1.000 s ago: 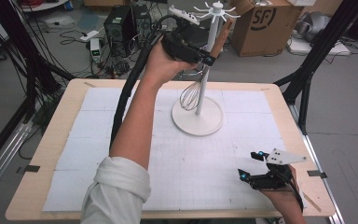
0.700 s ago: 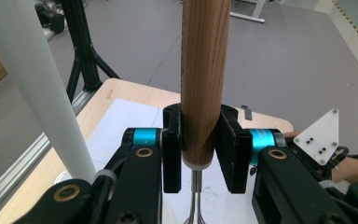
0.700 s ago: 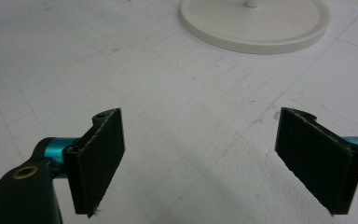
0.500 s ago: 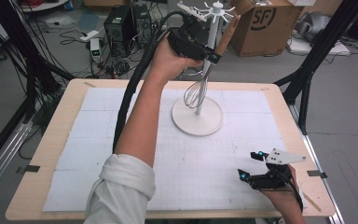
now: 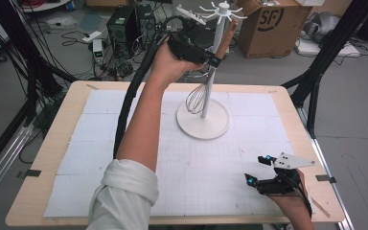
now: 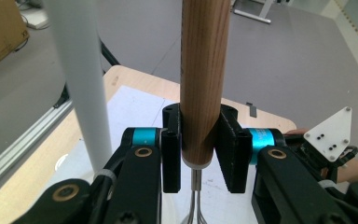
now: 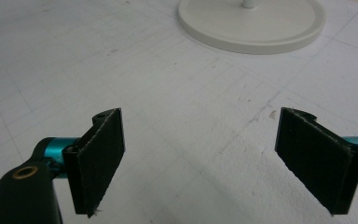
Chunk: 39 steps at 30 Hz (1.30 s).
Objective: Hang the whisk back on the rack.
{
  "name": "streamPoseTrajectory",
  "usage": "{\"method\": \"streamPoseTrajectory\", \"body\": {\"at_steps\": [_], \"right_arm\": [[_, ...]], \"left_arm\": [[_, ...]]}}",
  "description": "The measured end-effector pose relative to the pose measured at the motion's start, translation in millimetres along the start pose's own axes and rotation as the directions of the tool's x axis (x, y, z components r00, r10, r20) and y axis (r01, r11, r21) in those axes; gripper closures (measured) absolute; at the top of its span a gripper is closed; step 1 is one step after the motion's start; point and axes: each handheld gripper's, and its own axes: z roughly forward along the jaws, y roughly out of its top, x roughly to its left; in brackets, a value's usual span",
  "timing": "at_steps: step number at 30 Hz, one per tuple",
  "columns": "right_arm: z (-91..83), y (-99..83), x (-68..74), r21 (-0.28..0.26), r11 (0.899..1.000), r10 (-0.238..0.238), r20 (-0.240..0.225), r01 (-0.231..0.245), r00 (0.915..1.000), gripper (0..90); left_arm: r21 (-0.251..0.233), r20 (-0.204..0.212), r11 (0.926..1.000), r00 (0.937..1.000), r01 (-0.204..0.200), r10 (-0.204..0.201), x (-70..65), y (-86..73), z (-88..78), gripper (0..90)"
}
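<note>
A whisk with a wooden handle (image 5: 225, 38) and a wire head (image 5: 196, 99) hangs in the air beside a white stand. My left gripper (image 5: 215, 60) is shut on the lower end of the handle (image 6: 204, 79), with a jaw on each side. The handle leans up towards the hooks (image 5: 220, 8) at the stand's top. The stand's pole (image 6: 81, 79) rises just left of the handle in the left gripper view. The wire head hangs close to the pole (image 5: 210, 76), above the round base (image 5: 203, 125). My right gripper (image 5: 255, 168) rests open near the table's front right, nothing between its jaws (image 7: 200, 158).
White gridded paper (image 5: 124, 143) covers the wooden table. The stand's base (image 7: 251, 21) lies ahead of the right gripper. Past the table's far edge are a cardboard box (image 5: 273, 24), cables and black equipment (image 5: 124, 24). Black frame legs (image 5: 316, 72) stand at the right.
My left hand has shifted slightly right with the whisk, and the handle's top now leans nearer the stand's hooks. The right gripper has not moved.
</note>
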Motion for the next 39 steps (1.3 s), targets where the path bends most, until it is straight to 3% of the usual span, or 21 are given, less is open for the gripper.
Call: {"method": "streamPoseTrajectory", "body": {"at_steps": [2,6,10,20,25,29,34,39], "right_arm": [[-0.1,-0.3,0.0,0.002,1.0,-0.001,-0.001,0.001,1.0,15.1],[1.0,-0.5,0.3,0.007,1.0,-0.004,-0.001,0.004,1.0,15.1],[2.1,0.2,1.8,0.009,1.0,-0.007,-0.002,0.007,1.0,15.1],[3.8,1.2,3.4,0.012,1.0,-0.013,-0.007,0.013,0.9999,15.0],[5.4,1.2,3.6,0.02,1.0,-0.014,-0.01,0.014,0.9999,15.1],[6.4,1.4,3.4,0.018,1.0,-0.017,-0.013,0.017,0.9998,15.0],[6.1,2.4,3.2,0.011,1.0,-0.011,-0.017,0.011,0.9998,15.0],[6.9,3.2,3.3,0.008,1.0,-0.01,-0.019,0.01,0.9998,15.0]], "left_arm": [[0.0,0.017,1.0,0.9998,0.005,-0.005,1.6,-1.6,-0.3,72.7],[0.016,-0.007,0.9997,0.9999,0.016,-0.016,0.7,-1.6,-0.5,71.2],[0.031,-0.056,0.9995,0.9984,0.006,-0.005,1.0,-2.8,-1.0,61.0],[0.053,-0.066,0.9986,0.9978,0.0,0.003,-3.5,-14.0,-9.0,46.5],[0.077,-0.067,0.9965,0.997,-0.035,0.04,-12.5,-22.1,-15.3,39.9],[0.052,-0.058,0.9974,0.9969,-0.05,0.053,-20.4,-30.1,-22.4,37.4],[0.116,-0.045,0.9875,0.9927,-0.106,0.112,-31.6,-41.6,-24.6,34.1],[0.104,-0.031,0.9873,0.9917,-0.12,0.124,-34.9,-53.8,-29.2,32.7]]}}
